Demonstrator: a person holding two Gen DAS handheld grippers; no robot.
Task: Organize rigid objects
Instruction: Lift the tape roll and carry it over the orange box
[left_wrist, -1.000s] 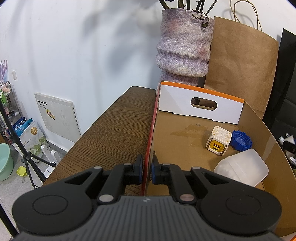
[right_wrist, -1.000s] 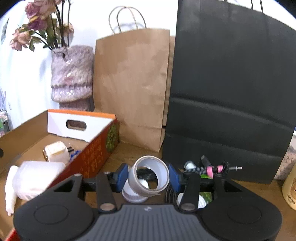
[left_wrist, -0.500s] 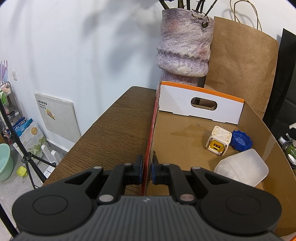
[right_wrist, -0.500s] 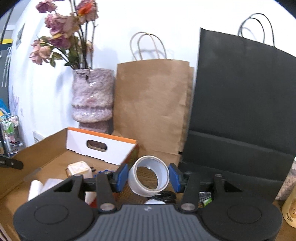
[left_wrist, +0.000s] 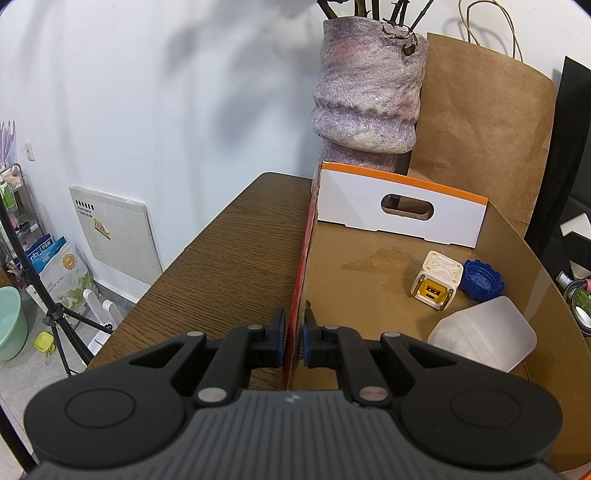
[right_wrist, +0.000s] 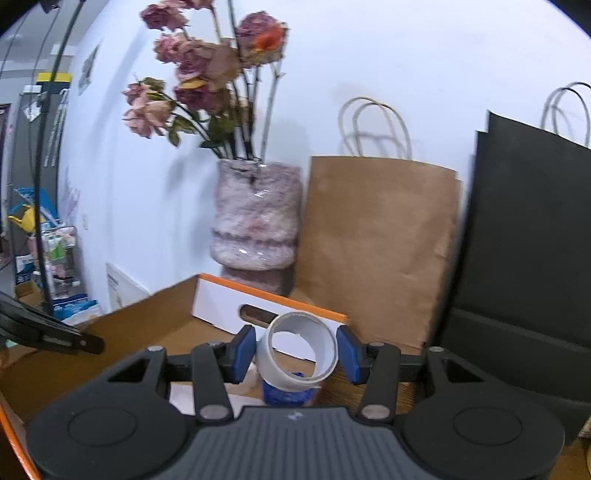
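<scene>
The left gripper has its fingers clamped narrowly on the near side wall of the open brown cardboard box with the orange-edged white handle panel, steadying it on the dark wood-grain counter. Already lying in the box are a small cream and yellow cube-shaped charger, a blue ribbed plastic bottle cap just beside it, and a frosted translucent plastic lid near the right wall.

The right gripper carries a white ring-shaped tape roll, its fingers closed against the roll's two sides at a middling width. The roll hangs in the air above the box's right edge, with the box floor and the blue cap showing beneath it; it is not yet set down.

By my reading, three items are sorted and a fourth is on its way in. What remains for this piece is to bring it over the bare floor of the box and let go. A few small things, among them a cable, show on the counter beyond the box's right wall in the left wrist view, so some sorting likely remains.
</scene>
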